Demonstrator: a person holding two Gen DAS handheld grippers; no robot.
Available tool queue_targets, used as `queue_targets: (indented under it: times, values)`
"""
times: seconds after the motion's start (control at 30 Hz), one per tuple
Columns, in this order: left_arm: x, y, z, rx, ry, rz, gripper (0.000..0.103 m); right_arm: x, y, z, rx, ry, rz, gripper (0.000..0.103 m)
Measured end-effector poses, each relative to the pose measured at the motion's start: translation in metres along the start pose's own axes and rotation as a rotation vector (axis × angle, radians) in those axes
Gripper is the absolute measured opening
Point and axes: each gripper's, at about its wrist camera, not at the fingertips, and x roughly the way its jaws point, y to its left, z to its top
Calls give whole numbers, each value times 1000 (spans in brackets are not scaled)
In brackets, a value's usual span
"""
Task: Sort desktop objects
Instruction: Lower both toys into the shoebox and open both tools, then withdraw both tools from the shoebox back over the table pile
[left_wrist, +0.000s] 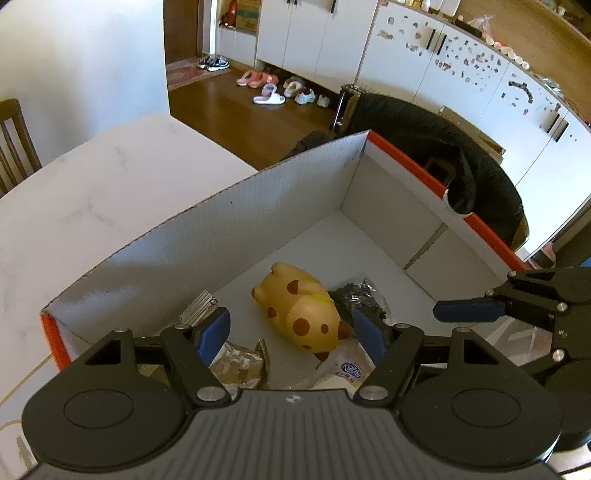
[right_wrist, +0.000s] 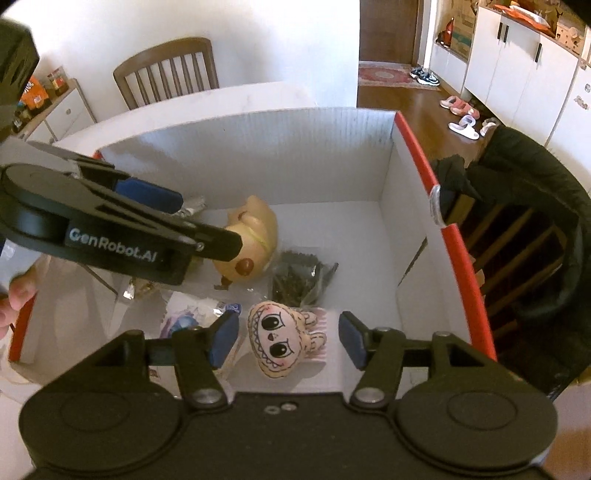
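A white cardboard box (left_wrist: 258, 206) with orange-red edges stands on the white table; it also shows in the right wrist view (right_wrist: 258, 155). Inside lie a tan spotted animal toy (left_wrist: 303, 312) (right_wrist: 255, 236), a bag of dark bits (left_wrist: 364, 295) (right_wrist: 299, 282), a foil packet (left_wrist: 240, 363) and a printed wrapper (left_wrist: 347, 369). A plush doll face (right_wrist: 280, 338) lies on the box floor between my right gripper's fingers. My left gripper (left_wrist: 291, 332) is open above the box, empty. My right gripper (right_wrist: 288, 336) is open above the plush, its fingers apart from it.
A marble table (left_wrist: 92, 192) extends left of the box. A chair with a black jacket (left_wrist: 443, 147) stands beyond the box's right wall. A wooden chair (right_wrist: 166, 70) stands at the far table edge. Shoes lie on the wooden floor.
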Motion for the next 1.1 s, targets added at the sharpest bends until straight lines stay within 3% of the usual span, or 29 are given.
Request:
queue_targets:
  times: [0.43,1.1]
  values:
    - [-51,0,-17,22,-114,-21,73,-42,2,-2,35,-77,41,61]
    - [-135,26,-76,-35,-225,-86,73,-86,54,-20,36,-191,60,72]
